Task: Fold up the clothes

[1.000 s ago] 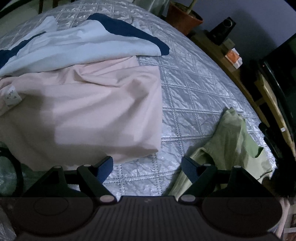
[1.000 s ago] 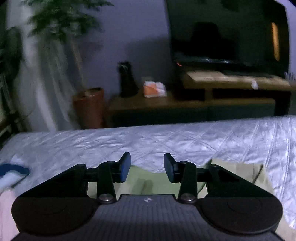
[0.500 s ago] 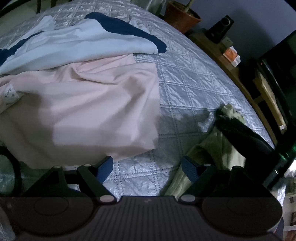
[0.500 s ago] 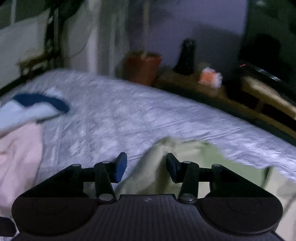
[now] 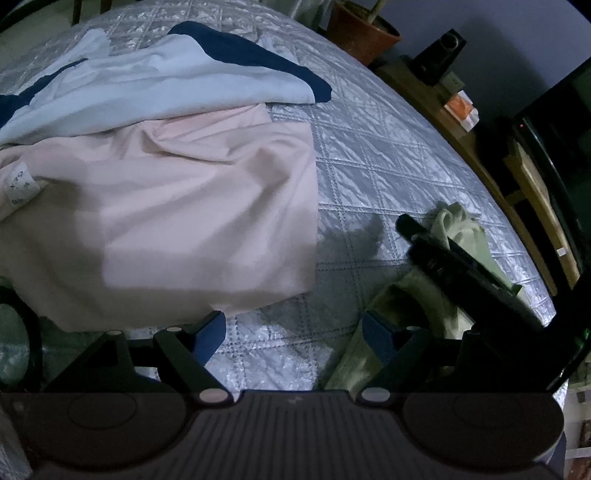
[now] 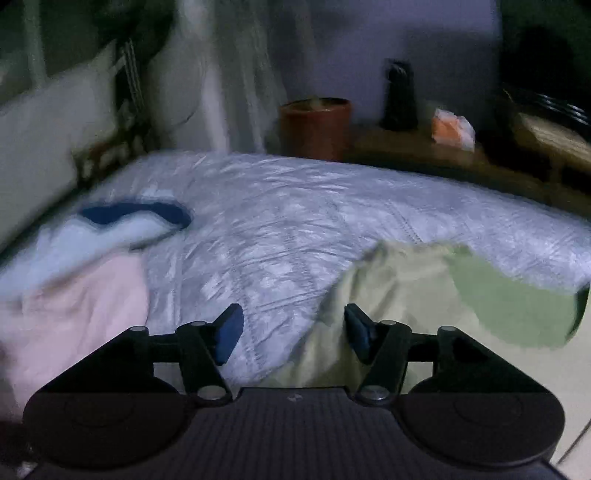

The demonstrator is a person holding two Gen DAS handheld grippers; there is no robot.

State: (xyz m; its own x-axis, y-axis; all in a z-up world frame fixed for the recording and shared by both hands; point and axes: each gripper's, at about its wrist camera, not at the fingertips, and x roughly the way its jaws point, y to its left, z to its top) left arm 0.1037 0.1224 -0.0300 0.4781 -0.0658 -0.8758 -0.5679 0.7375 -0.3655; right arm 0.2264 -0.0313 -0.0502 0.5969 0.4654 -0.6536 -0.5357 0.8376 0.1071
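Observation:
A pink garment (image 5: 184,221) lies crumpled on the quilted bed (image 5: 388,155), with a pale blue and navy garment (image 5: 166,85) overlapping its far edge. My left gripper (image 5: 293,332) hangs open over bare quilt just beyond the pink hem, holding nothing. A green garment (image 5: 454,236) lies rumpled to the right. My right gripper (image 5: 428,236) reaches in over it. In the right wrist view its jaws (image 6: 293,328) are opening. Quilt and the left edge of the green garment (image 6: 424,295) show between them, and nothing is pinched. The pink garment (image 6: 74,306) sits to its left.
Past the bed's far edge stand a terracotta plant pot (image 5: 360,33), a dark speaker (image 5: 439,55) and an orange box (image 5: 461,107) on a low wooden bench, beside a television (image 5: 554,147). A pillow (image 6: 48,122) leans at the far left. A strip of quilt separates the pink and green garments.
My right gripper swung left and came down over the green garment, entering the left wrist view, and its jaws widened. The left gripper and the pink garment stayed put.

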